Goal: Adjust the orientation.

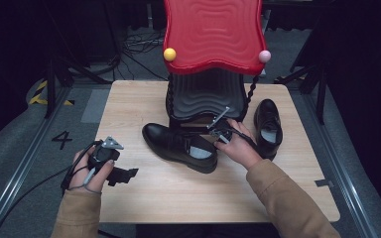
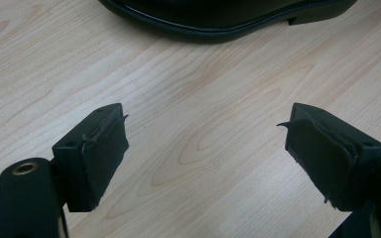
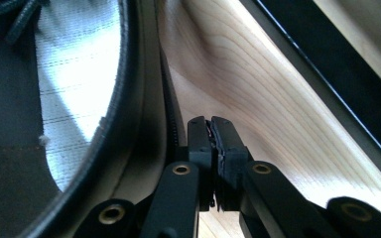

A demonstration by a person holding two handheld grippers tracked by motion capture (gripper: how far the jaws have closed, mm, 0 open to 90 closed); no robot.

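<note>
A black leather lace-up shoe [image 1: 181,144] is seen lying on its sole near the middle of the pale wooden table [image 1: 188,193], toe towards ten o'clock and heel towards four o'clock, its grey insole showing in the opening. A second black leather shoe [image 1: 269,126] stands at three o'clock of it, well apart, toe towards twelve. At twelve o'clock a red and grey wavy plastic rack [image 1: 212,34] is placed at the far edge.

The right gripper [image 1: 222,133] is held at the heel end of the nearer shoe, just beside its collar. In the right gripper view its jaws are pressed together with nothing between them, and the shoe's [image 3: 54,99] collar and heel wall lie directly at nine o'clock of the gripper [image 3: 211,131], beside it rather than gripped. The left gripper [image 2: 206,148] is parked at eight o'clock of the shoe, jaws wide apart over bare wood, holding nothing; the shoe's sole edge [image 2: 218,22] is seen at its twelve o'clock.

The step in hand is judged to be the approach to the nearer shoe's heel. A grasp is not yet made. For the next move, the right jaws would need to be opened and set astride the heel collar, one inside the opening, before being closed; otherwise the shoe would merely be pushed.
</note>
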